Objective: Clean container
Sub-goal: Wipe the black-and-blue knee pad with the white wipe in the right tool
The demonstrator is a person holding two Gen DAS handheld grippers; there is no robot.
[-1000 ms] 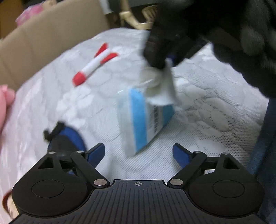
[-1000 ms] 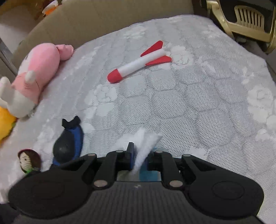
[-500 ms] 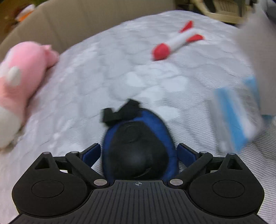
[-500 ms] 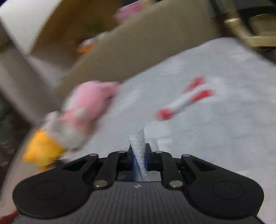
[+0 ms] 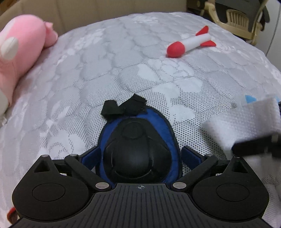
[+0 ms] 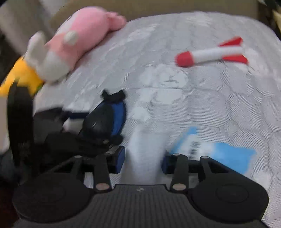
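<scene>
A blue and black rounded case (image 5: 137,149) lies on the grey quilted mattress (image 5: 123,61). My left gripper (image 5: 138,156) is open, with its blue fingers on either side of the case. The case also shows in the right wrist view (image 6: 105,121), with the left gripper beside it. My right gripper (image 6: 143,157) has its jaws apart with a white wipe (image 6: 142,150) standing between them; the view is blurred. The wipe shows at the right edge of the left wrist view (image 5: 242,122). A light blue wipe packet (image 6: 216,149) lies right of it.
A red and white toy rocket (image 5: 189,43) lies further back. A pink plush (image 5: 19,50) lies at the left, with a yellow plush (image 6: 19,77) next to it. A beige headboard (image 5: 105,12) runs behind, and a chair (image 5: 237,17) stands at the back right.
My left gripper swung from the packet to the blue and black case and now straddles it. My right gripper's jaws have come apart around the wipe and it has dropped towards the packet.
</scene>
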